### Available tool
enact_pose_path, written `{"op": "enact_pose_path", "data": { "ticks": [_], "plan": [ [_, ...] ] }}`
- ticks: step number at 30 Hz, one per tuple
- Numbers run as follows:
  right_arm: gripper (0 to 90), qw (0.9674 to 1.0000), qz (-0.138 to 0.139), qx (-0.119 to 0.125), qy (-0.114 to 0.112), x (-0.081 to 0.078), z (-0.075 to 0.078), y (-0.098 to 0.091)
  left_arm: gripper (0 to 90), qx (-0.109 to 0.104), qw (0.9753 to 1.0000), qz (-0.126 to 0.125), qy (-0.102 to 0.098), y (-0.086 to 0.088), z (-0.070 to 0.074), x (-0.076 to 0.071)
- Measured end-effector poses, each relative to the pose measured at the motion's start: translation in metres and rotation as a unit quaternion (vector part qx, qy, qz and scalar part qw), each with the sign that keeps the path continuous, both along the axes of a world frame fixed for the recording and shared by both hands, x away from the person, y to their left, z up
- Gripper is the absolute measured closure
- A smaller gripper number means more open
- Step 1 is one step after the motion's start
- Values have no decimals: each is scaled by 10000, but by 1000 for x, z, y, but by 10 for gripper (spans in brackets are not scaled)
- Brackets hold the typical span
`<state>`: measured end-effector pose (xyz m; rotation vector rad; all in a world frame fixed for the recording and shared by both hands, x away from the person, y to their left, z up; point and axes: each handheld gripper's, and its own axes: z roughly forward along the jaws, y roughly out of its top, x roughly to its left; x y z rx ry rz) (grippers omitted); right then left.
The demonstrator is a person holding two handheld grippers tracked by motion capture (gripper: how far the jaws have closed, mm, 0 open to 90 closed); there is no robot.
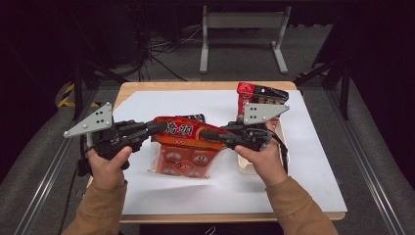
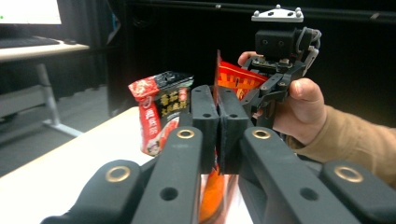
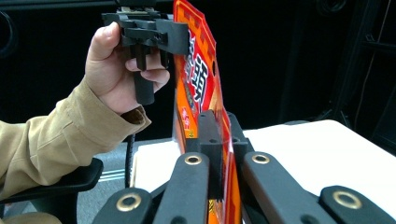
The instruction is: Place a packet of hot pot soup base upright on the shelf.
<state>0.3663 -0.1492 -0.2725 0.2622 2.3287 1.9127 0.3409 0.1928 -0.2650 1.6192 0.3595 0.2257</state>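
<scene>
Stretching sideways between the two claws, the orange packet (image 1: pixel 188 132) hangs flat with its long axis running from one claw to the other, its lower half drooping toward the white sheet (image 1: pixel 303 161). The left gripper (image 1: pixel 159 128) pinches its left edge, the right gripper (image 1: pixel 208 134) its right edge, both jaw pairs pressed together on the glossy, crinkled film. Both hands grip from below, forearms angled inward. Behind the right claw stands a red-black pouch (image 1: pixel 259 95).
</scene>
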Motion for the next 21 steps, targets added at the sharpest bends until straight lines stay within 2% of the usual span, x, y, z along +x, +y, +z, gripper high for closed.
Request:
{"op": "enact_pose_path", "data": {
  "ticks": [5,11,13,16,17,21],
  "plan": [
    [900,9995,-124,-268,-81,-5,11,0,798,3,9999,112,41,2,-1,3],
    [900,9971,-341,-660,-133,-5,23,1,694,14,9989,471,38,13,-4,8],
    [900,9964,-402,-727,-148,-5,27,0,633,59,9980,628,78,17,-6,10],
    [900,9953,-514,-799,-195,-5,33,-2,581,44,9976,677,131,20,-8,14],
    [900,9950,-543,-819,-203,-4,35,-3,556,19,9967,789,214,25,-9,17],
    [900,9942,-592,-872,-227,-3,41,-5,522,-23,9958,879,272,31,-11,20]
  ]
}}
